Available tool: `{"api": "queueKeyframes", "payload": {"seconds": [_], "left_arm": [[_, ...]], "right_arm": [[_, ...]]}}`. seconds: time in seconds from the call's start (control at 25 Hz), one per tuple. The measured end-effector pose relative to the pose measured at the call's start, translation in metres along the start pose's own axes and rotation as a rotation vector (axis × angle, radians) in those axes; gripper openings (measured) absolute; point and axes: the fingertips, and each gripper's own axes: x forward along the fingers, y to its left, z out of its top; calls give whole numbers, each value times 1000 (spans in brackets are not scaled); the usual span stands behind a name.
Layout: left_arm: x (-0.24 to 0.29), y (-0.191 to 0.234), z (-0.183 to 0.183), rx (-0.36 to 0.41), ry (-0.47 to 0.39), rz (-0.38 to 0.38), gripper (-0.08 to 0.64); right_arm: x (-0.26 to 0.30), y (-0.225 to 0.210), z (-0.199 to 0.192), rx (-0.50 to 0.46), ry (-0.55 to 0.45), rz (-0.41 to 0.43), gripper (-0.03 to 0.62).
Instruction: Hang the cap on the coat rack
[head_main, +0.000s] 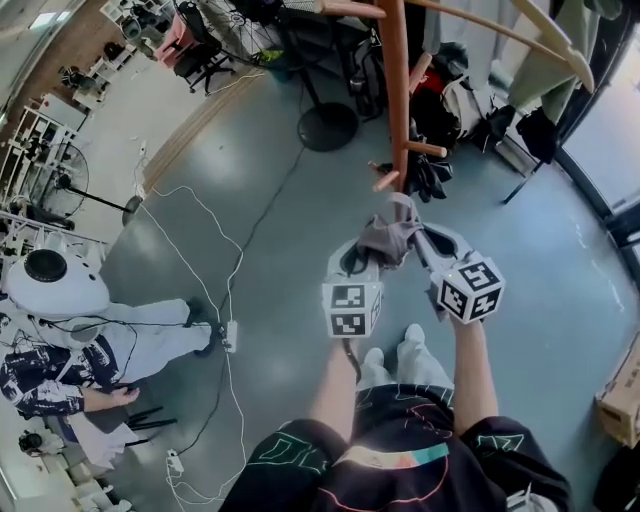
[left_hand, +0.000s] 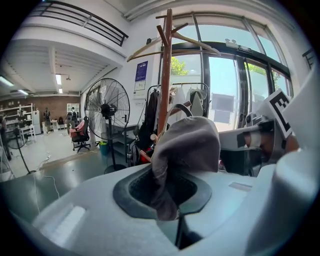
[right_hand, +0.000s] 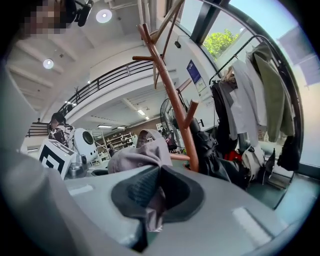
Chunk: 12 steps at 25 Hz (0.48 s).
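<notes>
Grey cap (head_main: 388, 240); reddish-brown coat rack (head_main: 396, 90); blue-grey floor (head_main: 560, 260).

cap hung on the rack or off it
Off: left tool and right tool pinch the cap near the rack, on no peg.

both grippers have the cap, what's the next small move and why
Probably ease the cap forward onto the low peg of the coat rack: left gripper and right gripper both pinch it, and it sits just short of that peg.

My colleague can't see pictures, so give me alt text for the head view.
Seen from above, the left tool and right tool both grip a grey cap close to a wooden coat rack, over a grey floor.
</notes>
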Motion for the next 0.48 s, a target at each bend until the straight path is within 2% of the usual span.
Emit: {"api": "queueKeyframes", "payload": {"seconds": [0.48], "left_arm": [[1, -4, 17, -43, -61, 111, 57]], "right_arm": [[9, -16, 18, -58, -1, 135, 15]]}}
